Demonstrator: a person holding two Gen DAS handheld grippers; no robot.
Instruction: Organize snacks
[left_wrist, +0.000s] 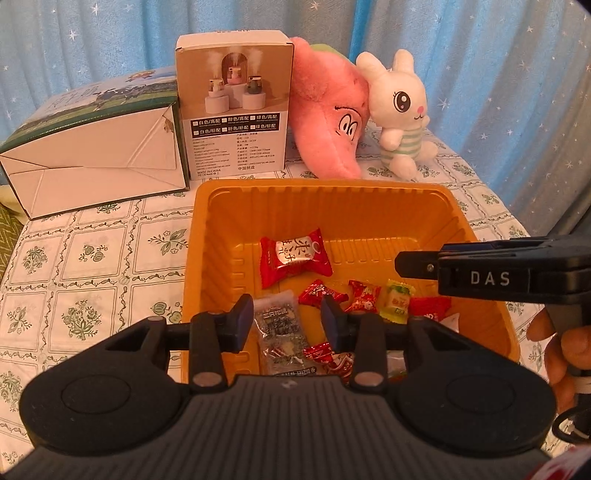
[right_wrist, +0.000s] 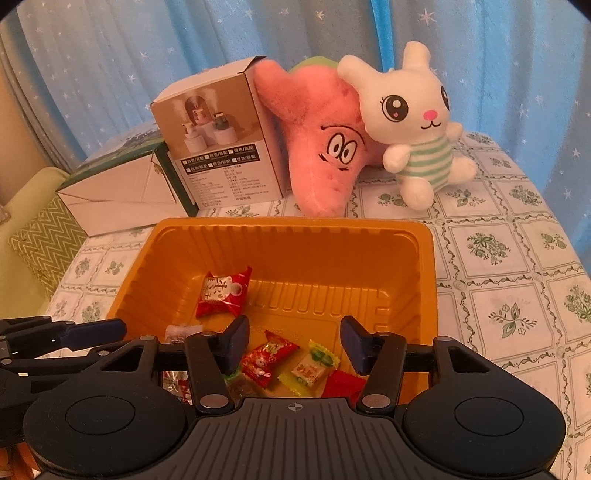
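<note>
Left wrist view: the left tool (left_wrist: 288, 323) hangs over the near end of the orange tray (left_wrist: 325, 192), its jaws parted and gripping nothing — a clear grey-printed snack packet (left_wrist: 279, 332) lies on the tray floor below the gap, not pressed by either pad. Beside it sit small red candies (left_wrist: 321, 293) and a yellow-green one (left_wrist: 397, 301); further in lies a larger red-and-white snack packet (left_wrist: 295, 260). The right tool (left_wrist: 417, 264) reaches in from the right edge.

From the right wrist, the right tool (right_wrist: 293, 345) stands open and empty — a red candy (right_wrist: 267, 356) and a yellow-wrapped candy (right_wrist: 310, 369) rest on the tray floor beneath the gap.

Beyond the tray on the floral tabletop (right_wrist: 498, 258) stand a humidifier box (left_wrist: 236, 107), a pink starfish plush (left_wrist: 328, 122) and a white rabbit plush (left_wrist: 400, 110).
</note>
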